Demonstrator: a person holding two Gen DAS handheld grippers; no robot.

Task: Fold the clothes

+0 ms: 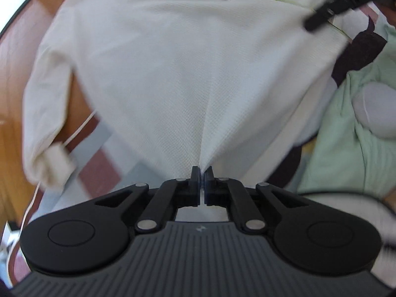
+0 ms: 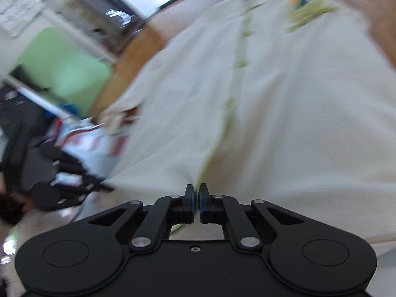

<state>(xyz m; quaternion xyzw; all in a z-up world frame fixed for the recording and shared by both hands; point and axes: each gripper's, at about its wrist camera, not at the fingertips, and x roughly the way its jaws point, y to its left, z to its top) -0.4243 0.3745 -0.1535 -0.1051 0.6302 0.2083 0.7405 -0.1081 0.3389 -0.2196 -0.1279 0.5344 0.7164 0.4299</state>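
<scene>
A cream shirt [image 1: 178, 64] with a green-trimmed button placket and a green crest [image 2: 307, 7] lies spread over a wooden table [image 1: 14, 79]. My left gripper [image 1: 203, 173] is shut on the shirt's near hem, and the cloth rises in a pinched ridge from its pads. A paper tag on a string [image 1: 58, 158] hangs by one sleeve. In the right wrist view the same cream shirt [image 2: 297, 104] fills the frame, and my right gripper [image 2: 196, 189] is shut on the hem at the foot of the green placket [image 2: 237, 64]. Its black fingers [image 1: 329, 10] show at the top right of the left wrist view.
A pale green garment [image 1: 346, 133] and a dark maroon cloth [image 1: 356, 52] lie to the right of the shirt. Striped white and red fabric [image 2: 99, 143] lies off the table's left side. A green board [image 2: 61, 69] and shelving stand in the background.
</scene>
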